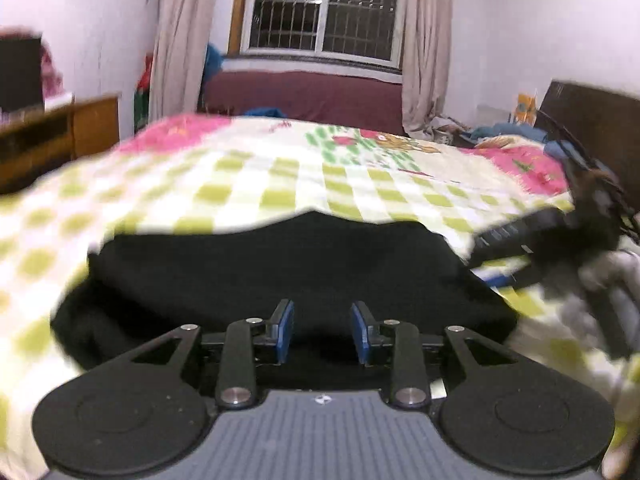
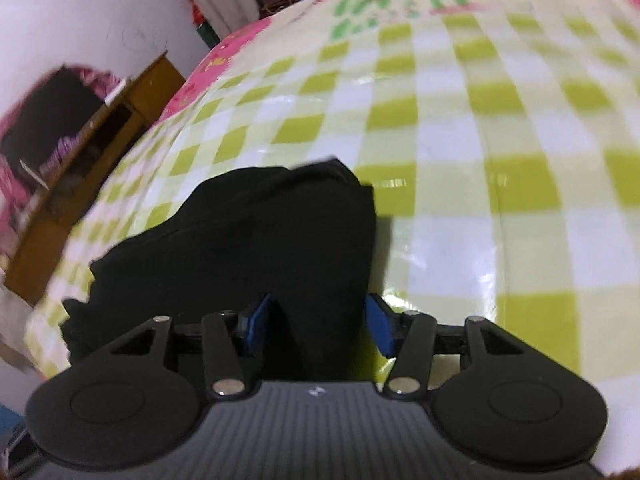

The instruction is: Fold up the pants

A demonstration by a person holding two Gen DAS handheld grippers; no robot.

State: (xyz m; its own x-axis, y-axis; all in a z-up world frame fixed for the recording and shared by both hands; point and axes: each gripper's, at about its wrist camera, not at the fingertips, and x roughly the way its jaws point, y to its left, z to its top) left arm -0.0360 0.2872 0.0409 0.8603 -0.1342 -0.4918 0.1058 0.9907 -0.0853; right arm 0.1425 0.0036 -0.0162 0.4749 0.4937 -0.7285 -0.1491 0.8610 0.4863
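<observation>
Two claws: I have the left claw [image 1: 322, 330] and the right claw [image 2: 316, 326] both over the black pants [image 1: 280, 276], which lie bunched on the checked bed cover [image 1: 248, 188].
Pants position: near edge of the bed, a thick dark heap; from the right wrist view its far corner [image 2: 336, 168] looks squared off, its left side ragged.
Left claw: jaws apart, nothing between the blue pads [image 1: 285, 330]; it hangs just above the near part of the cloth.
Right claw: jaws apart, with a ridge of the pants in the gap; I see no pad pressing on it, so I call it not gripped.
Step, as I judge it: a fold seems laid down, and the next grip is being lined up.
How I would do it well: bring each claw low to an outer edge, pinch only the top layers, lift both sides evenly.
Risk: the heap is thick and limp; a deep bite would drag lower layers and undo the fold.
Blur: the right claw in the left view [image 1: 536, 236] is smeared, so I trust its own camera.
</observation>
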